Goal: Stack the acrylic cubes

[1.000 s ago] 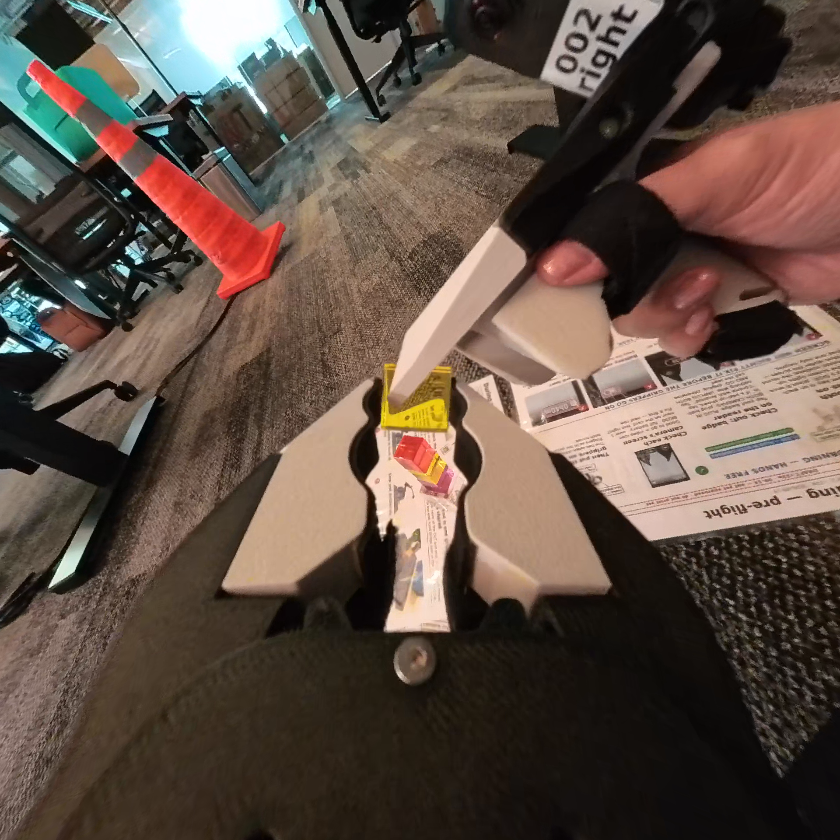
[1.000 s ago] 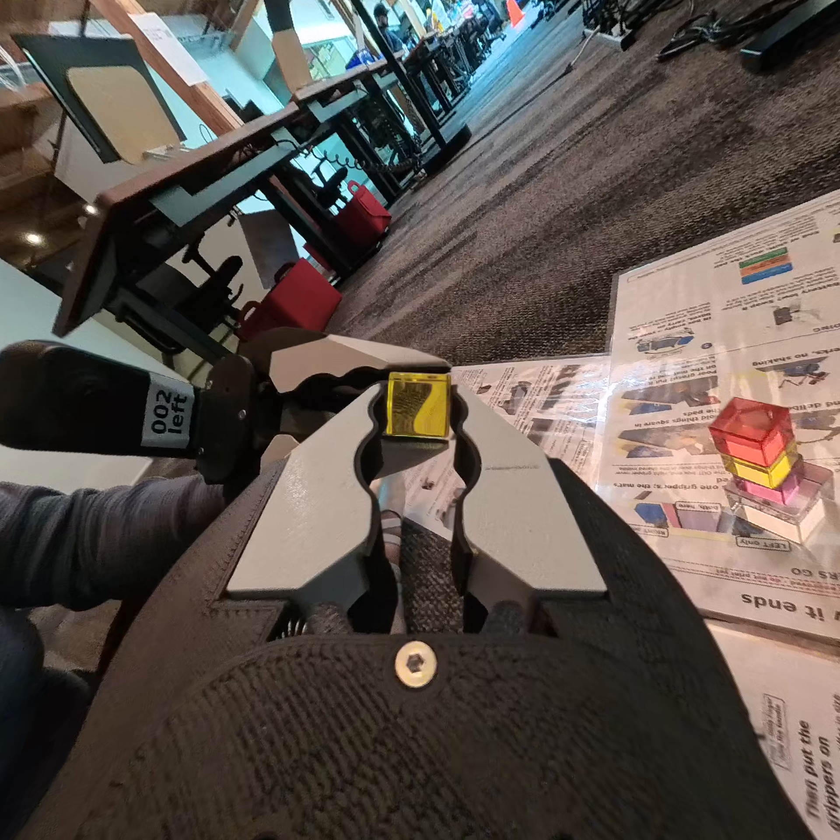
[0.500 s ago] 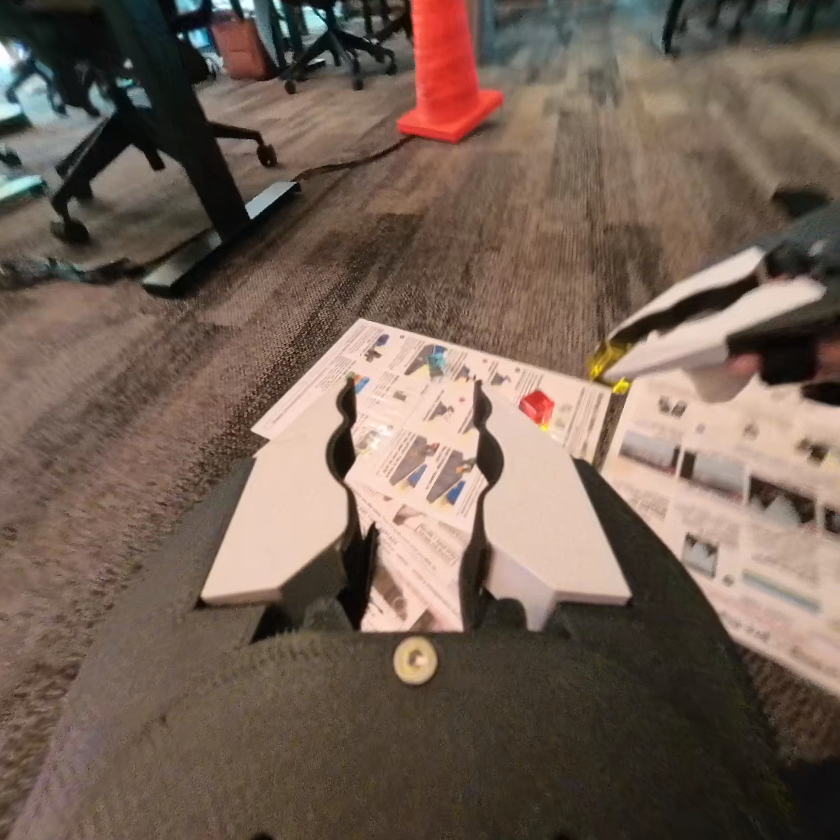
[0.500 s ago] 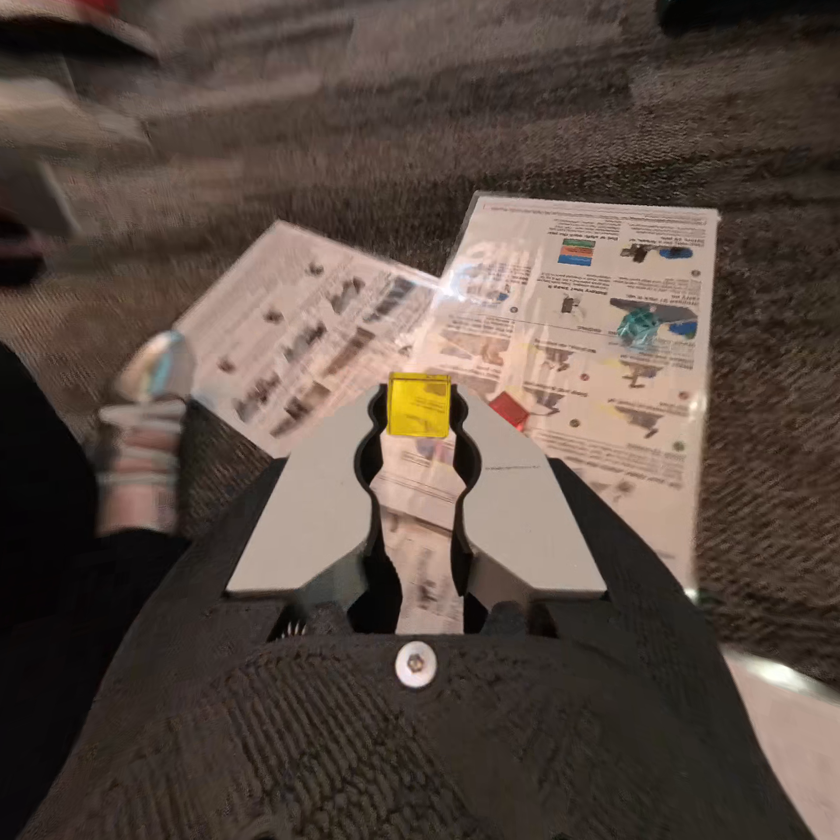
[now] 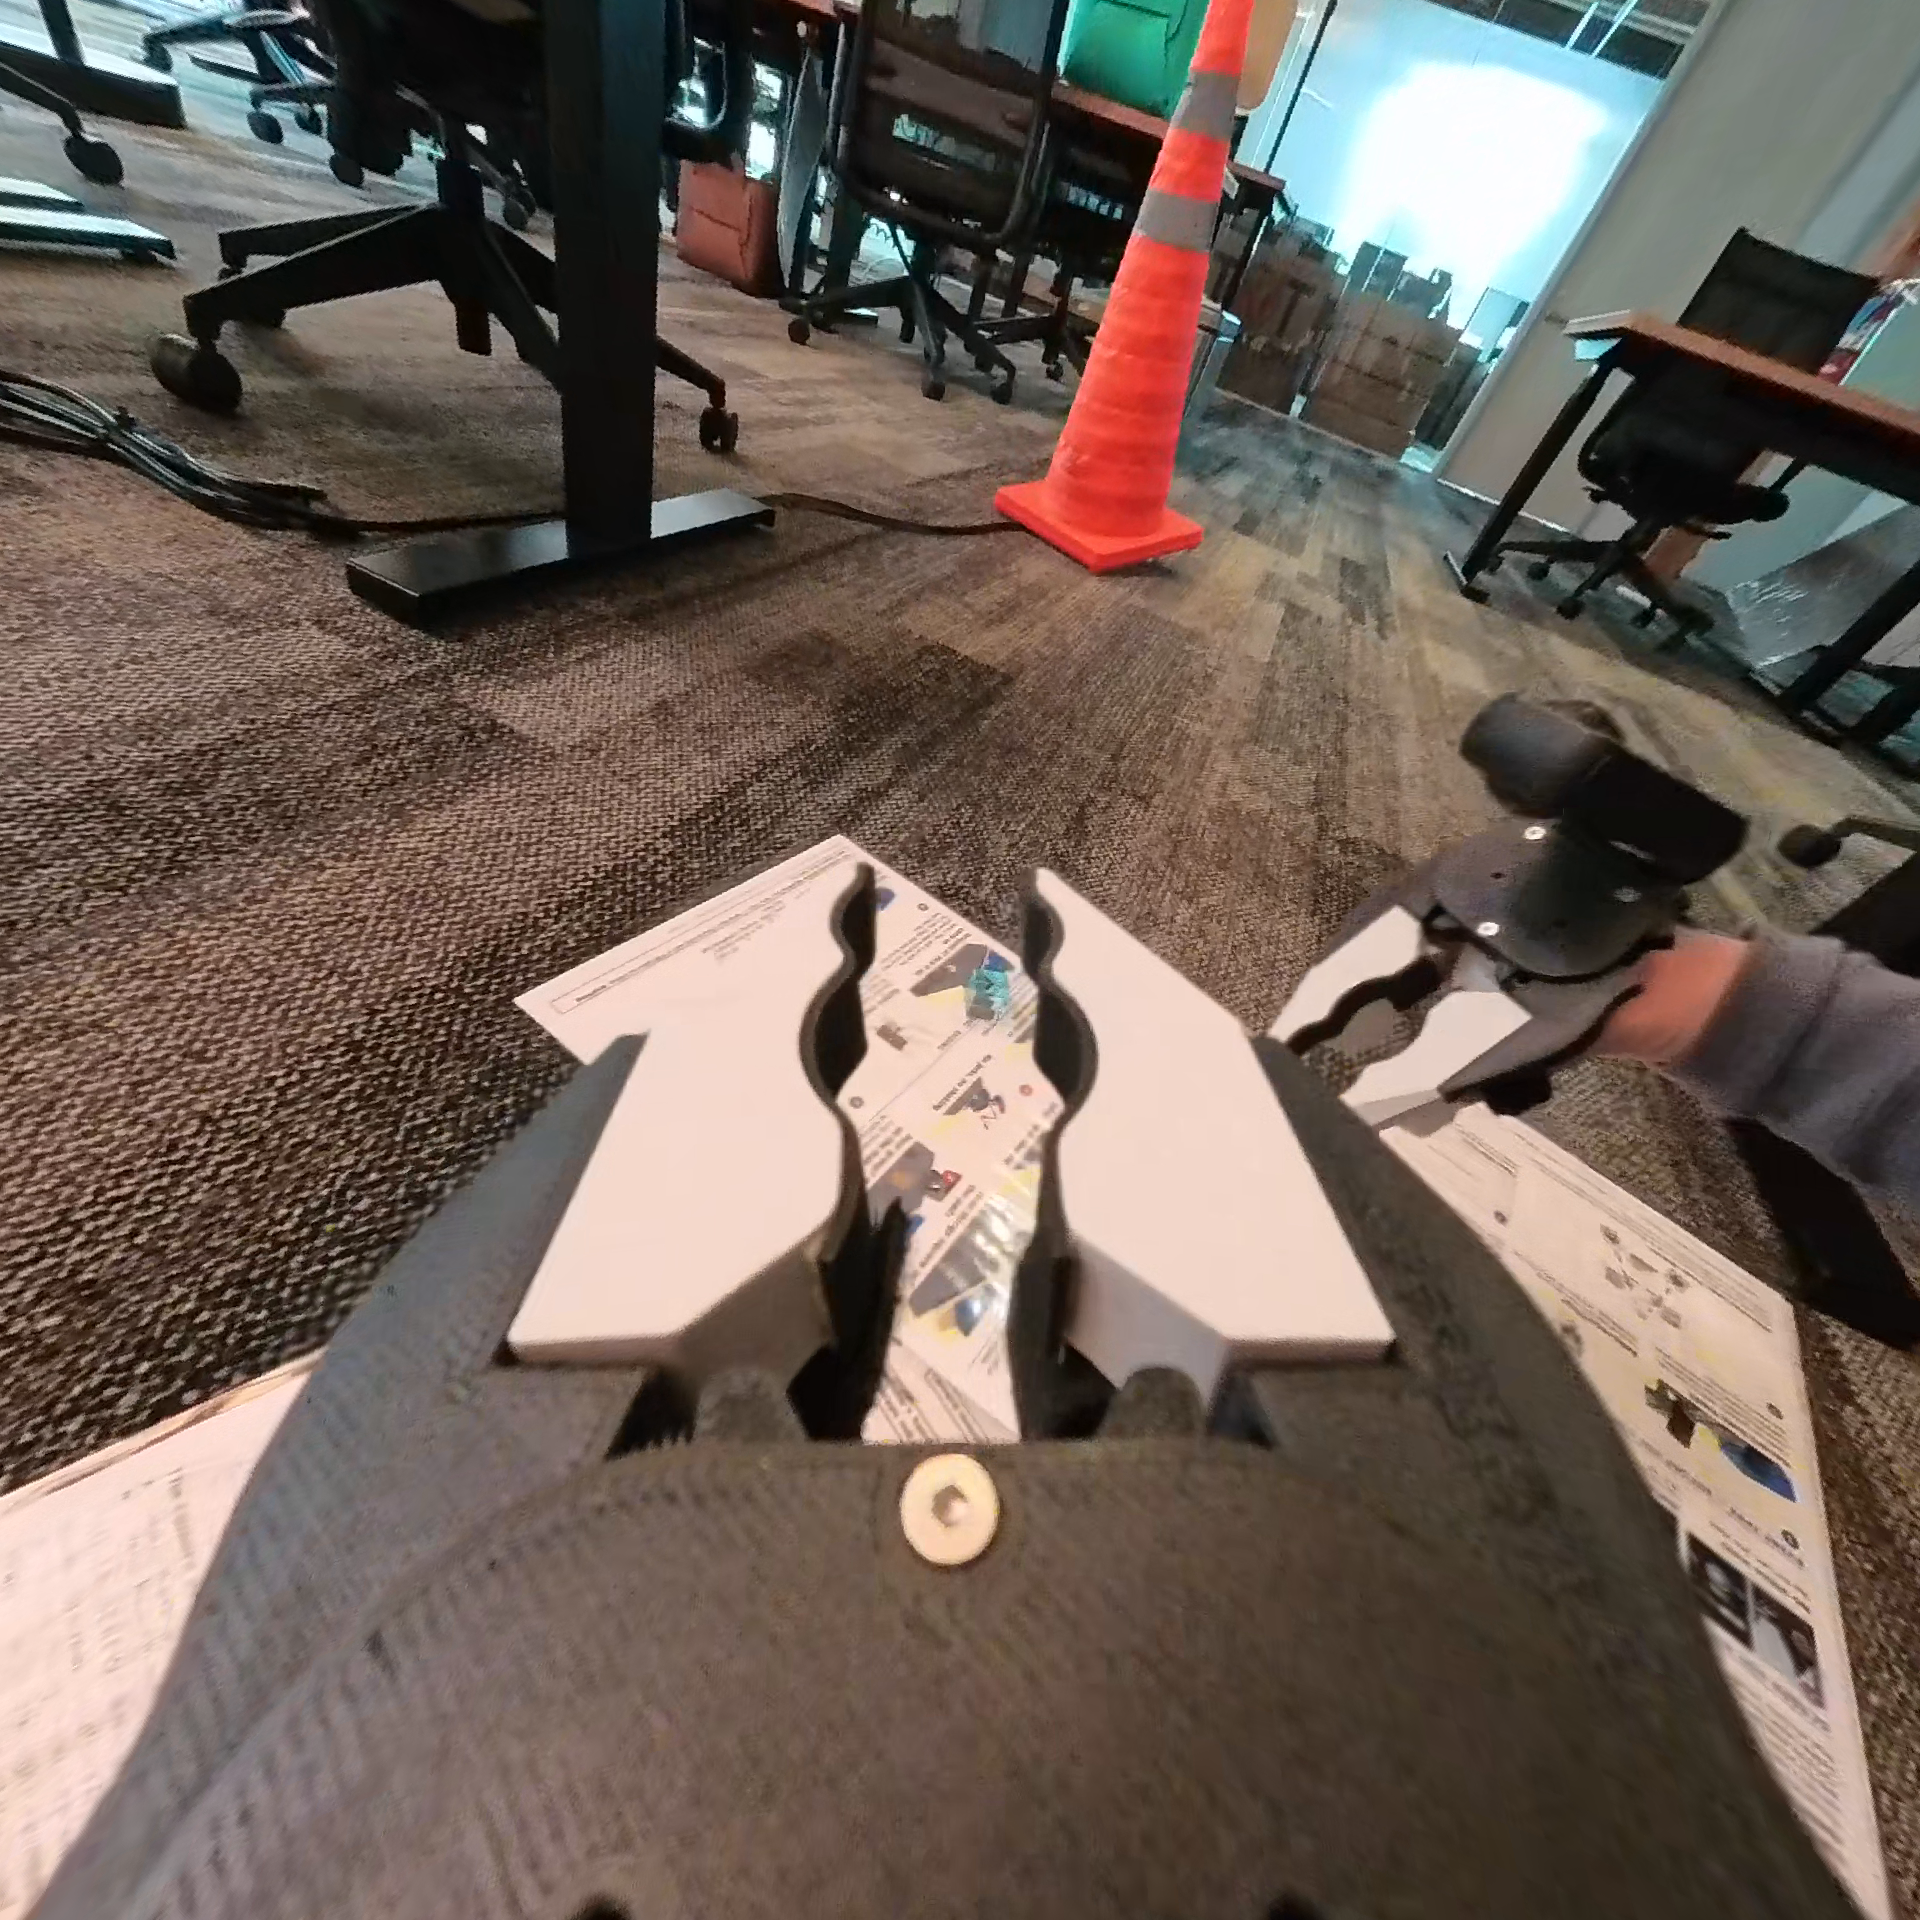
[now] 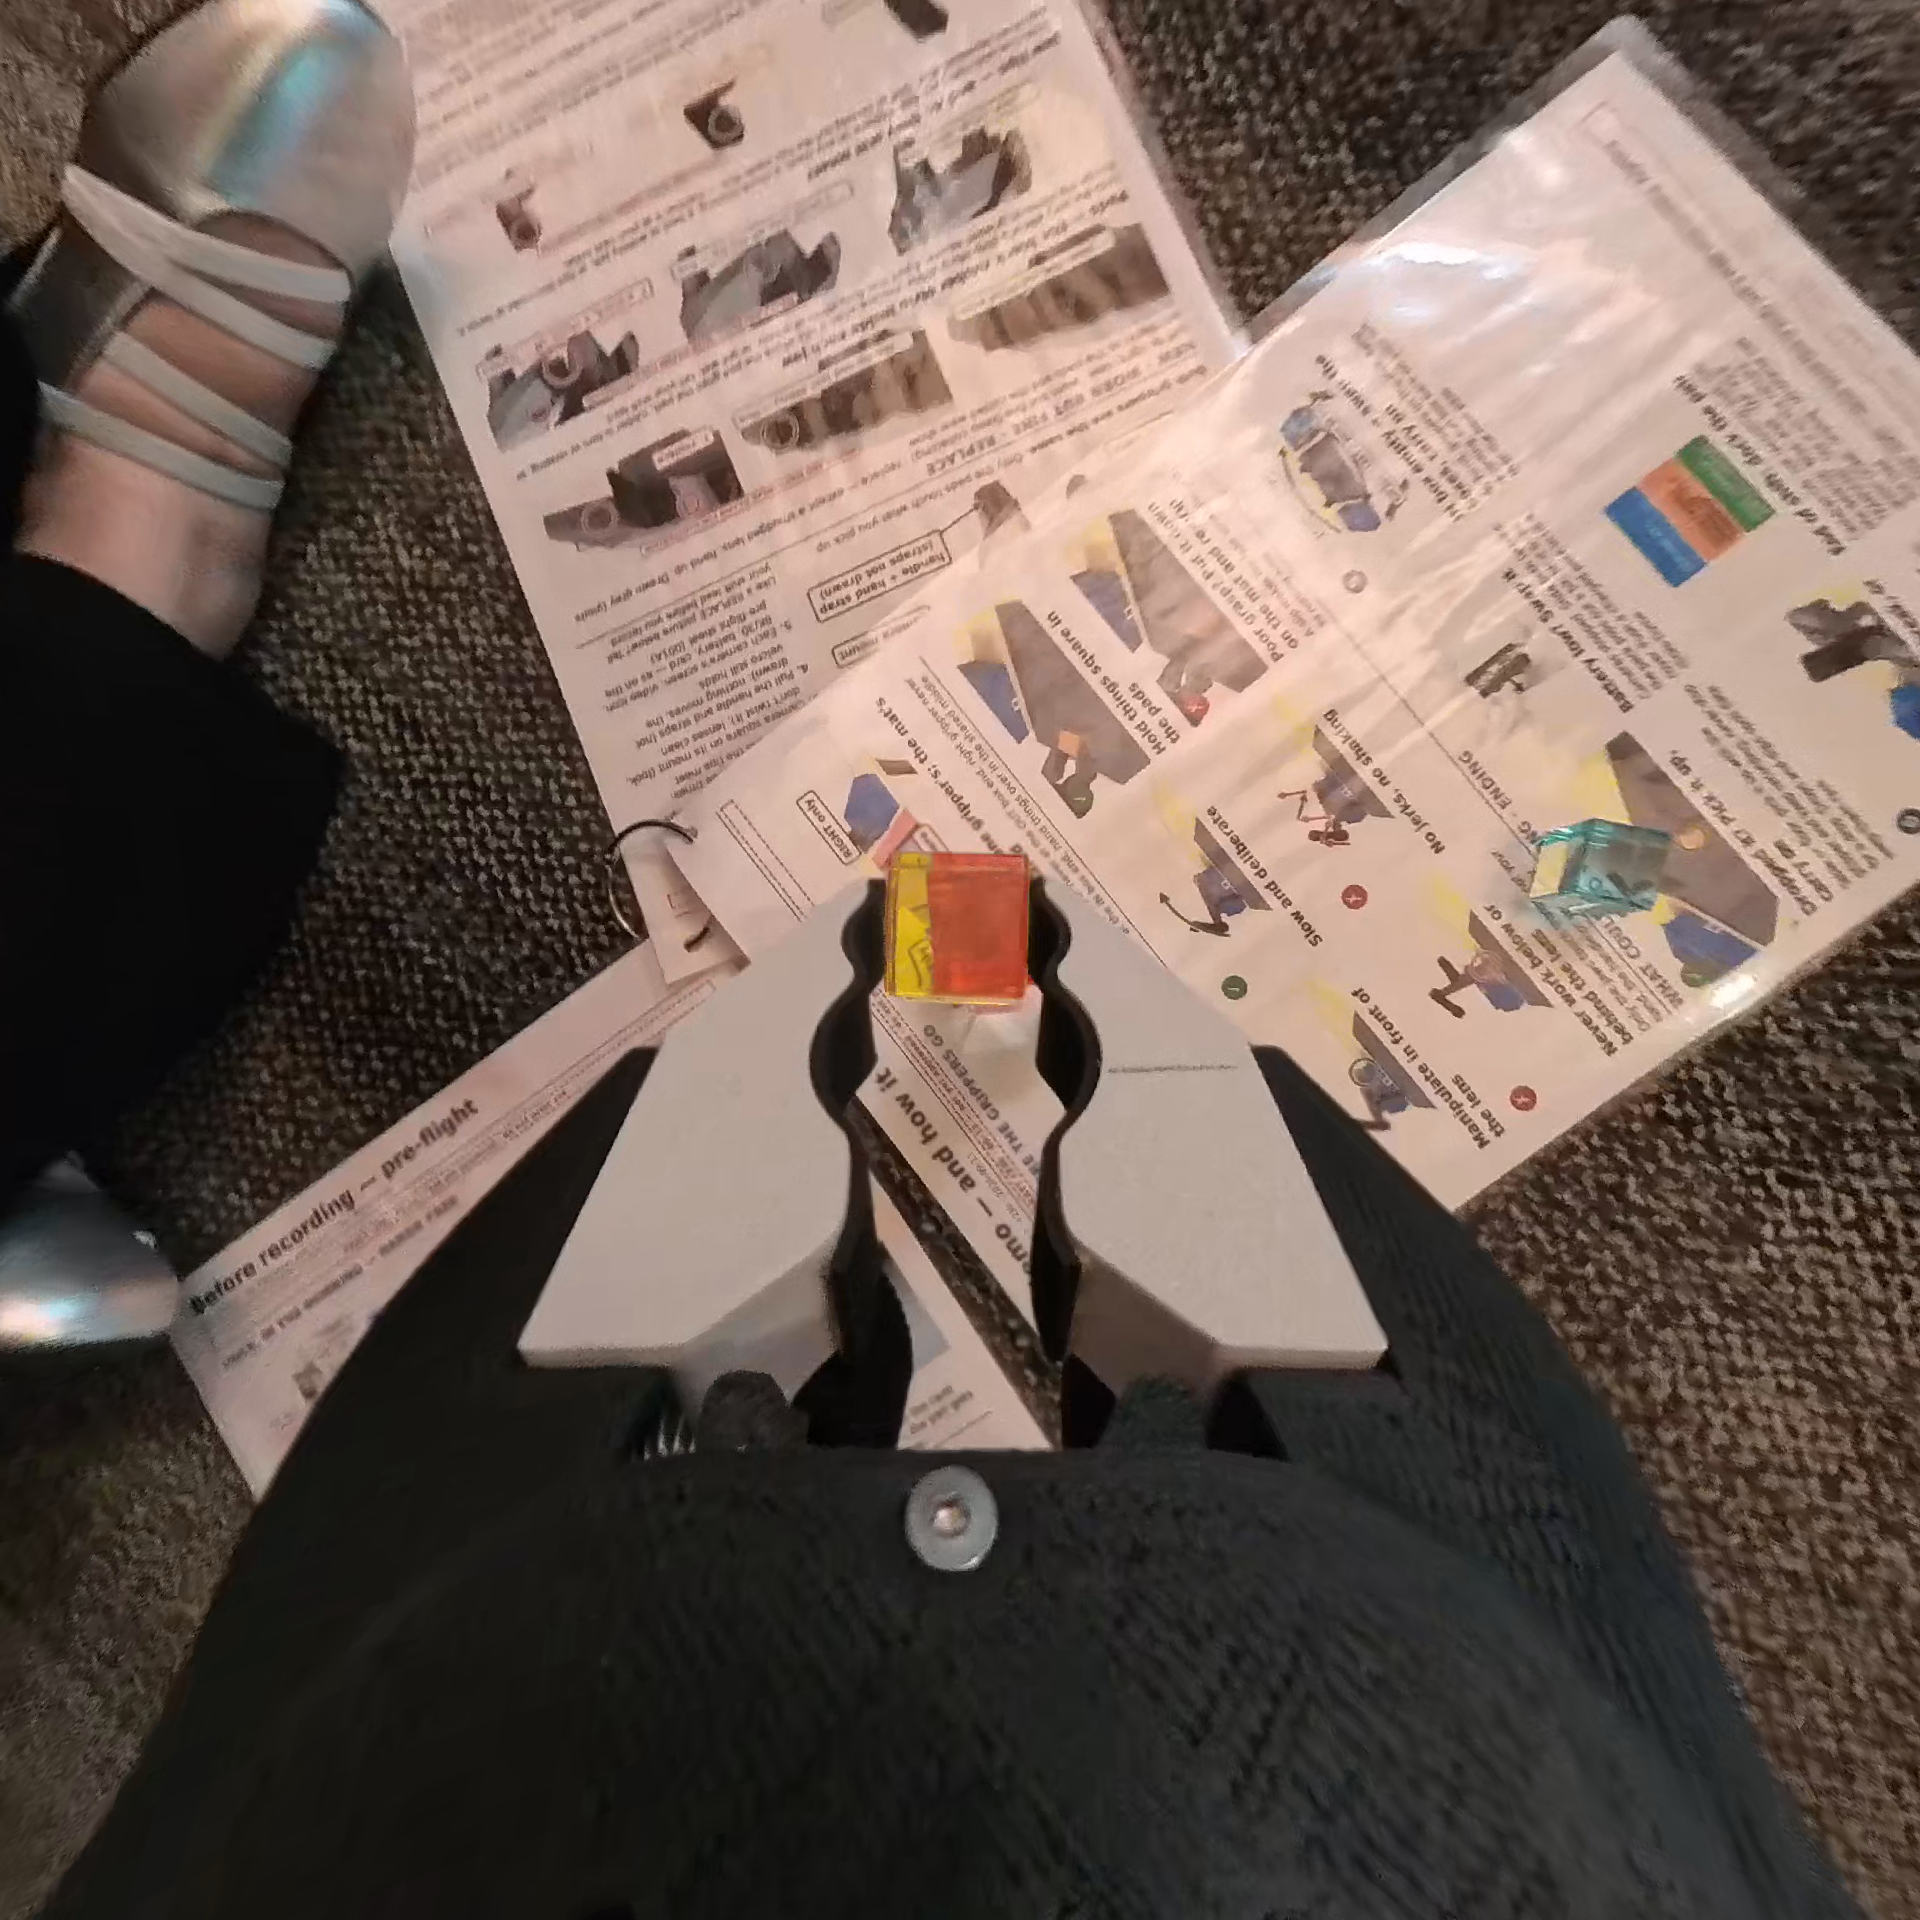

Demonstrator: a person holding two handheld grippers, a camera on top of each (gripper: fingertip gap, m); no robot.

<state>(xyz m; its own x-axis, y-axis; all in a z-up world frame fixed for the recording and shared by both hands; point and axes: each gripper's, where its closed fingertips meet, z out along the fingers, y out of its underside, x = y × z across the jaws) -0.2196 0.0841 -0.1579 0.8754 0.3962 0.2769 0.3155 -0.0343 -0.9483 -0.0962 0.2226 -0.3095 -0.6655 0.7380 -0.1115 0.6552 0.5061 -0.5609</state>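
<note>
- Two grippers over printed sheets (image 6: 1382, 582) on carpet (image 5: 436, 790).
- Left gripper (image 5: 940, 914): parted, holding nothing, above a sheet.
- Right gripper (image 6: 956, 940): clamped on yellow cube (image 6: 906, 940), red showing through it.
- Teal cube (image 6: 1595, 871) far right on sheet.

Grey-brown carpet (image 6: 1714, 1403) is filling both views. Printed instruction sheets (image 6: 1299, 582) are lying overlapped on it across the right wrist view's centre and top. An orange cone (image 5: 1127, 343) is standing at upper centre-right of the left view.
</note>
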